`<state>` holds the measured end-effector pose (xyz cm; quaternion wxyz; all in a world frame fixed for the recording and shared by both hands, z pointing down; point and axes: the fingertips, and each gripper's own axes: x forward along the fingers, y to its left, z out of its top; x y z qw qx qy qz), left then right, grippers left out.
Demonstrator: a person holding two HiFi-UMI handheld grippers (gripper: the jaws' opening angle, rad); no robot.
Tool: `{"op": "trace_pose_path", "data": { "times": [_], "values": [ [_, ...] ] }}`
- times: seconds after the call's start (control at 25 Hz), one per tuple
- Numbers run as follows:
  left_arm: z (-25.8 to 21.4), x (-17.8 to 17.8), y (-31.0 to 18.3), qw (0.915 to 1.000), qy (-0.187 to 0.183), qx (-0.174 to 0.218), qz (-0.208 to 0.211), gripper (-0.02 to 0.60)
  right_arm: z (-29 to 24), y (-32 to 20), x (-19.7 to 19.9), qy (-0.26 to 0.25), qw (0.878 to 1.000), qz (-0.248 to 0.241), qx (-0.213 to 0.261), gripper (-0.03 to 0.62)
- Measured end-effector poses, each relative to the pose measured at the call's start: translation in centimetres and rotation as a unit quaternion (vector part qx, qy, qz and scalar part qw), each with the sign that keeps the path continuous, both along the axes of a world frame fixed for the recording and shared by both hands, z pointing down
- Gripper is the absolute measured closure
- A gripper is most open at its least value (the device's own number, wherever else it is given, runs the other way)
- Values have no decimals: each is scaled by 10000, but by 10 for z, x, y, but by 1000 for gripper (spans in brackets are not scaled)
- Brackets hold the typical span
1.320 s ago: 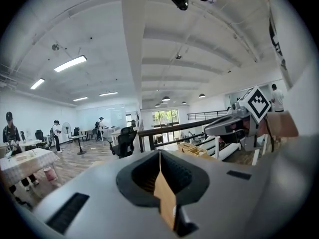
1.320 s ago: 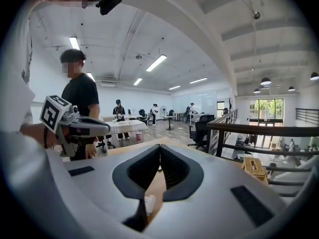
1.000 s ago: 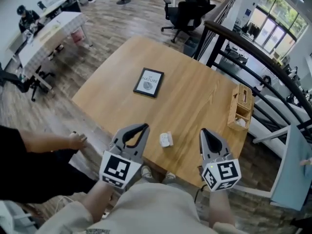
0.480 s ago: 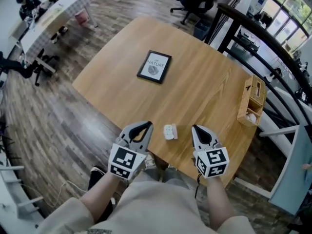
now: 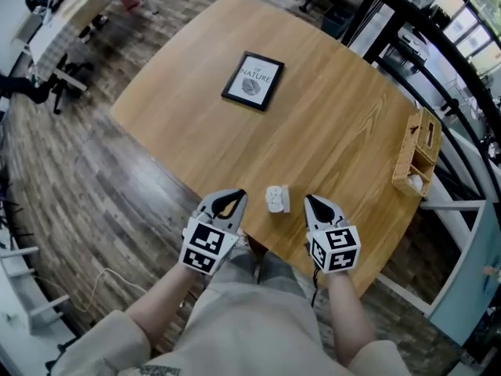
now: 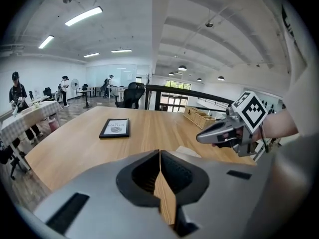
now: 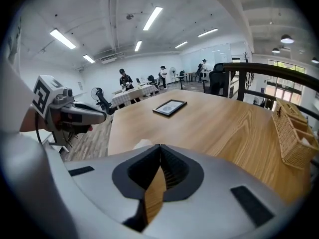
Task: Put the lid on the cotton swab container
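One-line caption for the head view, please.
Left gripper and right gripper, both shut, flank the white cotton swab container at the near edge of the table.

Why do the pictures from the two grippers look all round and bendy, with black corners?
Left gripper view: the wide-angle lens rounds the picture, blackens the corners and makes the near left gripper look huge. Right gripper view: same rounding; the railing bows. Head view: the table edges curve slightly; the light is even.
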<state>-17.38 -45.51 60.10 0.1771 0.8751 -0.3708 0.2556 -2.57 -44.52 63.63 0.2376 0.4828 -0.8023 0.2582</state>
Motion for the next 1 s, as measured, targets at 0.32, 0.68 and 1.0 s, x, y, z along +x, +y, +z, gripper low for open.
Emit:
{"op": "trace_pose_path", "data": {
  "times": [0.32, 0.68, 1.0],
  "values": [
    [11, -10, 2, 9998, -21, -191, -80, 555, 8, -7, -47, -233, 9970, -708, -212, 568],
    [22, -34, 13, 9990, -39, -346, -272, 555, 36, -5, -88, -31, 9910, -1188, -615, 566],
    [26, -48, 16, 9981, 2, -375, -497, 555, 42, -9, -95, 217, 9930, -1138, -214, 568]
  ]
}}
